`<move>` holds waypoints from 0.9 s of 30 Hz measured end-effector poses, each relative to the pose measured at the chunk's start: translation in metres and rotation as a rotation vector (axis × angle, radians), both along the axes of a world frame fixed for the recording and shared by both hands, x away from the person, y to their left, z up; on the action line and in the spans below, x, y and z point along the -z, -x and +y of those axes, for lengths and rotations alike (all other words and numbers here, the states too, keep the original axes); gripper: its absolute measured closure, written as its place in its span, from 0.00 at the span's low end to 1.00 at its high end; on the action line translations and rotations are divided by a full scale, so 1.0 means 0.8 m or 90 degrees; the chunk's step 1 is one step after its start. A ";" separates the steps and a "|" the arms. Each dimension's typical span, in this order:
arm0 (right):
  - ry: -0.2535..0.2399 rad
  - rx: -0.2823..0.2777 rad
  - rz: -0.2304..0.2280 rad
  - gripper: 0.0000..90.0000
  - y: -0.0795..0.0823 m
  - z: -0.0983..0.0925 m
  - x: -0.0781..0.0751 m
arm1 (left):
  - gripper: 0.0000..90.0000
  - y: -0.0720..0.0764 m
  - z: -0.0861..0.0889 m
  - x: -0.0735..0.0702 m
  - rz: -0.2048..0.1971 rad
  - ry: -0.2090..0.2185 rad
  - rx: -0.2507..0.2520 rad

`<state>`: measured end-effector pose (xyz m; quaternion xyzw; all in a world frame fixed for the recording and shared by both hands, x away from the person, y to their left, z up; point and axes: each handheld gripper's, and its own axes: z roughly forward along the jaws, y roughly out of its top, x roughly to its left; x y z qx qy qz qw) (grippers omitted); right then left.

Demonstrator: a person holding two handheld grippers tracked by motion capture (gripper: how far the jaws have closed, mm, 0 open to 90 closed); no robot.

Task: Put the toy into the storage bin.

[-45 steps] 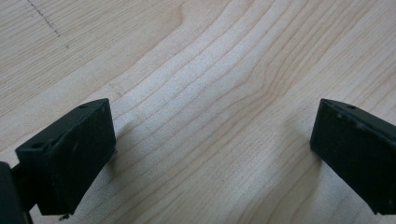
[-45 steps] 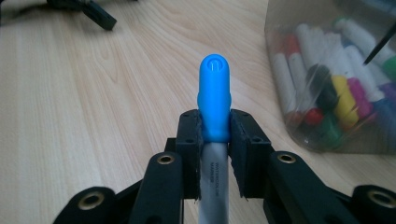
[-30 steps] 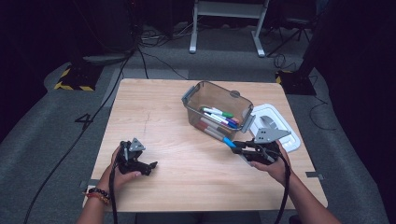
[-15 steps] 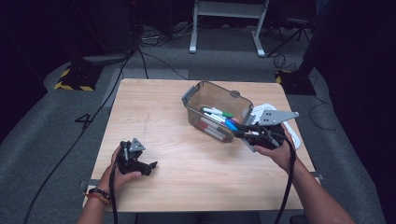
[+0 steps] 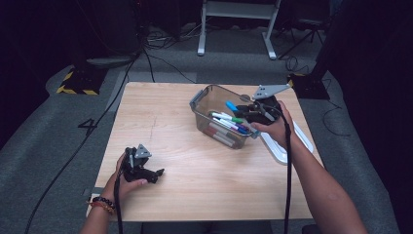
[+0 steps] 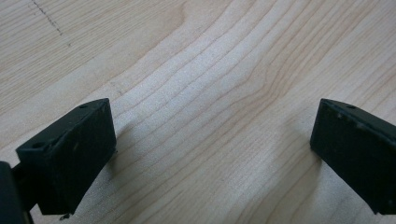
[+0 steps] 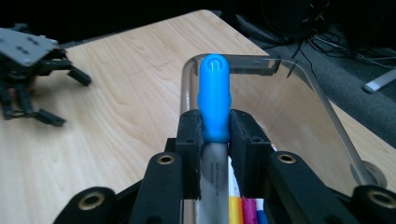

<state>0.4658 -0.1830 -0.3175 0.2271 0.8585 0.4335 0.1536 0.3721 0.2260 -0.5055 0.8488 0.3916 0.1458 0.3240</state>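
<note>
Right gripper view: blue-capped marker [image 7: 214, 100] clamped between jaws, probably above bin [image 7: 327, 112].

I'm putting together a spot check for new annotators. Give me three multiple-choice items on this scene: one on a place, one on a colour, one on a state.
1. Where is the right gripper?
A. Over the clear bin
B. Flat on the table's near left corner
C. On the floor

2. What colour is the cap of the marker in the right gripper?
A. Red
B. Blue
C. Yellow

3. How do the left gripper's jaws stand?
A. Shut on a marker
B. Shut on nothing
C. Open, with bare table between them

Answers: 1 A, the high view shows it above the clear bin that holds other markers. 2 B, the right gripper view shows a bright blue cap sticking out past the pads. 3 C, the left gripper view shows the jaws wide apart over bare wood of the table.
</note>
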 end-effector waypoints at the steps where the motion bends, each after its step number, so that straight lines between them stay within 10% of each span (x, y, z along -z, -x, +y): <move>1: 0.000 0.000 0.000 0.83 0.000 0.000 0.000 | 0.01 0.000 0.000 0.000 0.000 0.000 0.000; 18: 0.124 0.023 0.132 0.83 -0.084 0.066 0.072 | 0.01 0.000 0.000 0.000 0.000 0.000 0.001; 27: 0.130 0.047 0.131 0.71 -0.086 0.063 0.075 | 0.01 0.000 0.000 0.000 0.000 0.000 0.001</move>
